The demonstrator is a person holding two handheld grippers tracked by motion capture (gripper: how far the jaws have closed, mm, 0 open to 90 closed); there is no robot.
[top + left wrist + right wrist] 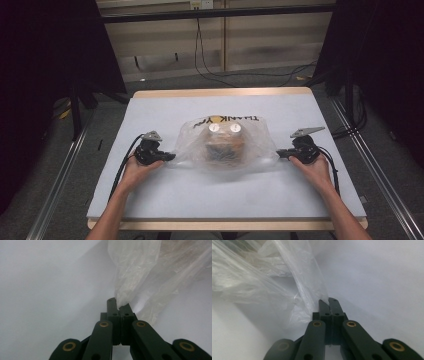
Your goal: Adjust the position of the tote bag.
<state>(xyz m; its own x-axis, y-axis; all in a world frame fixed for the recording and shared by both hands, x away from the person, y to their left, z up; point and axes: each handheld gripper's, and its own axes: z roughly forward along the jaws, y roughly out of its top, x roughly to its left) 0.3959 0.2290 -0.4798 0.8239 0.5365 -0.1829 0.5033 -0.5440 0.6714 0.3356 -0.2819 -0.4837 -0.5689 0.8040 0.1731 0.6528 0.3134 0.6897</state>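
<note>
A clear plastic bag (225,142) printed with "THANK YOU" lies in the middle of the white table (225,195). Inside it are brownish items topped by two white round lids (223,129). My left gripper (171,157) is at the bag's left edge, shut on a bunched strip of the plastic bag (127,287). At the bag's right edge, my right gripper (279,153) is likewise shut on a pinch of the plastic bag (312,290). The film stretches between the two grippers. What the brownish items are is blurred by the film.
The table's wooden rim (220,92) borders the far side, with cables (210,65) on the floor beyond. Dark stands (75,100) flank the table on both sides. A metal rail (370,165) runs along the right.
</note>
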